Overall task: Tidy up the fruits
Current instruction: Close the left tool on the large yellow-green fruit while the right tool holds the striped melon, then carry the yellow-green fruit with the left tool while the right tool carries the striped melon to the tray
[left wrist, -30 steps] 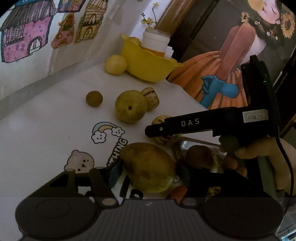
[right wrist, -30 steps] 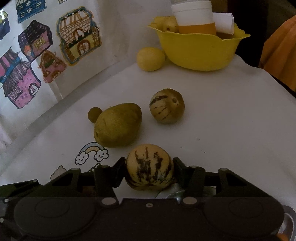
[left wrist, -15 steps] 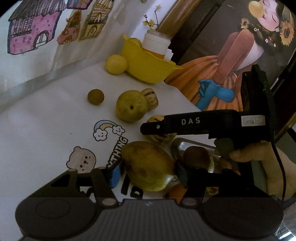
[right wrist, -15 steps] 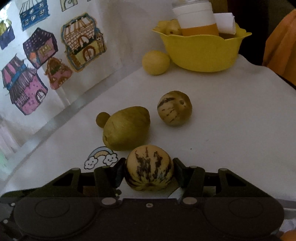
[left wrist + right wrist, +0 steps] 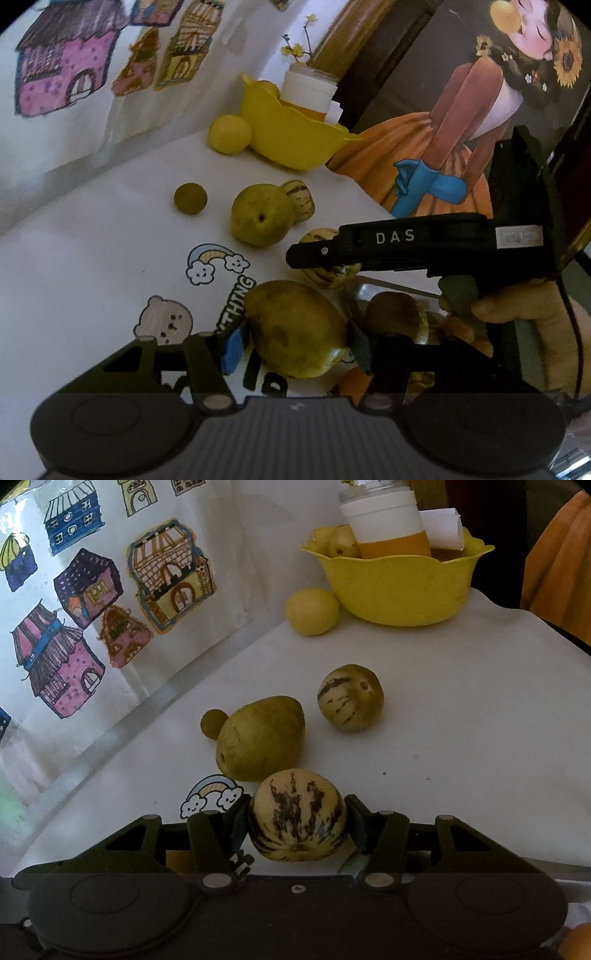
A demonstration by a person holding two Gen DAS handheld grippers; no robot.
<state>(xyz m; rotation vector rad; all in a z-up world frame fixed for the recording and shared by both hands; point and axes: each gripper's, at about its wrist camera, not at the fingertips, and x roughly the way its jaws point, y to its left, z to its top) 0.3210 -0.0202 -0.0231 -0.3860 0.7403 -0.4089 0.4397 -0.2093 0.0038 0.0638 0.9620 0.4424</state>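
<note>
At the lower centre of its view, the left gripper (image 5: pixel 295 341) is closed around a large greenish-yellow pear (image 5: pixel 295 332), apparently touching; its jaws have just been closing. 1 round striped cream melon (image 5: pixel 297 814) is clamped in the right gripper (image 5: pixel 297 821), bottom centre.

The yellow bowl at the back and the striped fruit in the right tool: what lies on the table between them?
In the right wrist view, another striped fruit and a green pear lie between.
</note>
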